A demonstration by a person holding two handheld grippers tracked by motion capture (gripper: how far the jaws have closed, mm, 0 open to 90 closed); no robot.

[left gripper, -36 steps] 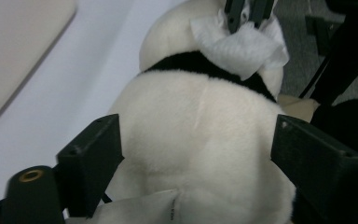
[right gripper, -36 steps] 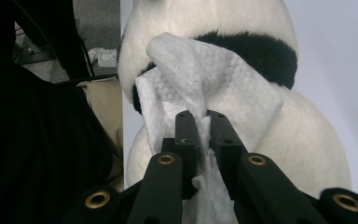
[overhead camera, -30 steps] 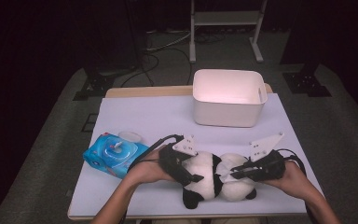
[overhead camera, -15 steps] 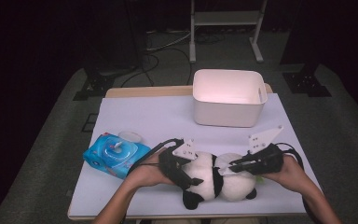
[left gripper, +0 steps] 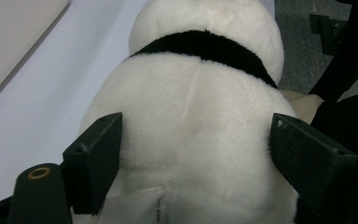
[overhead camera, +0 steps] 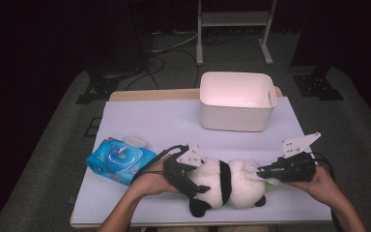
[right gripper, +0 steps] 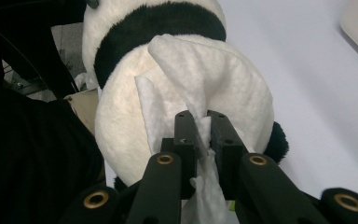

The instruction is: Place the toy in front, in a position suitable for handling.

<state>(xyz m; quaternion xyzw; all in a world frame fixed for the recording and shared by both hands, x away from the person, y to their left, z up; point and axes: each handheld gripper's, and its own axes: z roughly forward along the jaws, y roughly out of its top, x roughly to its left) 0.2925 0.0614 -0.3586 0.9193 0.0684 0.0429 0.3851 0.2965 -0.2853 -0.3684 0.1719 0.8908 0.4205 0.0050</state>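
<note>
Plush black-and-white panda toy [overhead camera: 224, 181] was clamped at its body by the wide-set left gripper [overhead camera: 189, 178]; thin white wipe [right gripper: 186, 79], draped on it, was pinched by the narrowed right gripper [right gripper: 204, 126].

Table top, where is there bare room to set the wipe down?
Bare: the white sheet left of the bin, behind the wipes pack, and the strip between bin and panda. Crowded: the front edge, with the left claw, panda and right claw pinching the wipe.
</note>
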